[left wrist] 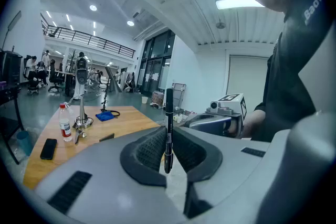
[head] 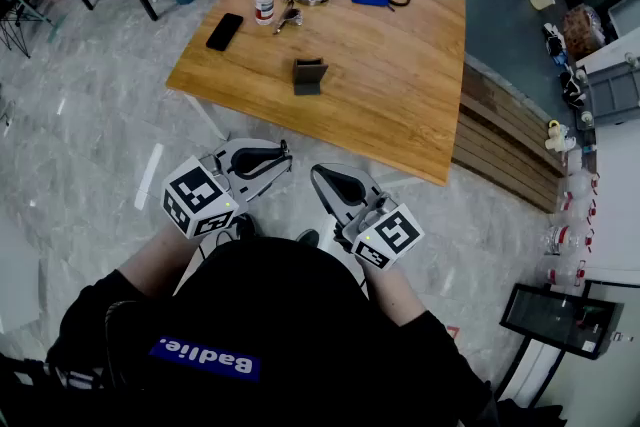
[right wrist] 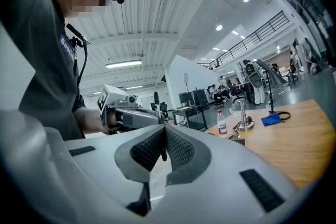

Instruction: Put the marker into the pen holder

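Marker stands upright, clamped in the left gripper, short of the table; the head view barely shows it. Pen holder sits mid-table. Right gripper seems closed, empty.

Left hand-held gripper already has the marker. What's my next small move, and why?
Probably carry the left hand-held gripper forward until it is over the pen holder. Its jaws are shut on the upright marker, but the holder stands mid-table, well ahead of it, so it cannot drop the marker in from here.

Matt wooden table; glossy black plastic marker.
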`<state>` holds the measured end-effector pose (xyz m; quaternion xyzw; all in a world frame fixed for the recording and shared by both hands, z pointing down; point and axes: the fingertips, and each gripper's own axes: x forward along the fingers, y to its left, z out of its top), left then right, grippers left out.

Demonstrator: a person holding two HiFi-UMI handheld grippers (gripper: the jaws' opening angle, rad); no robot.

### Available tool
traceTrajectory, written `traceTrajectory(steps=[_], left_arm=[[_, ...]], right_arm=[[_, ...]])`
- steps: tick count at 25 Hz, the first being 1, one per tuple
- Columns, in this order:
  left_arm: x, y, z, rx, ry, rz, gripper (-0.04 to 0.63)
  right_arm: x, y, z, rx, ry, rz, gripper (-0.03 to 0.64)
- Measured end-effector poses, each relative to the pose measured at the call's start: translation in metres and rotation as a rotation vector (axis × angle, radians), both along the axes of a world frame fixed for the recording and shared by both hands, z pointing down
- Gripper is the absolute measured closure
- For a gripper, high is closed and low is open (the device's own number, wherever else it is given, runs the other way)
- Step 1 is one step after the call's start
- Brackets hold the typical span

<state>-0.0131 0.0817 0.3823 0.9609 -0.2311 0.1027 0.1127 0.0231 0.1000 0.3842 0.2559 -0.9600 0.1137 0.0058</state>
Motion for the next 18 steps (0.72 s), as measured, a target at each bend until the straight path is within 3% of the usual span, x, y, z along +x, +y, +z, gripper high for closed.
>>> traceTrajectory(steps=[11, 18], left_arm=[[0.003, -0.002, 0.003, -0.003, -0.013, -0.016, 0.548], [0.008, -0.018, 0.006, 0.006, -0.042, -0.078, 0.549]], right_arm=[[0.005, -0.001, 0.0, -0.001, -0.018, -0.002, 0.612], [0.02, -0.005, -0.004, 0.024, -0.04, -0.047, 0.611]])
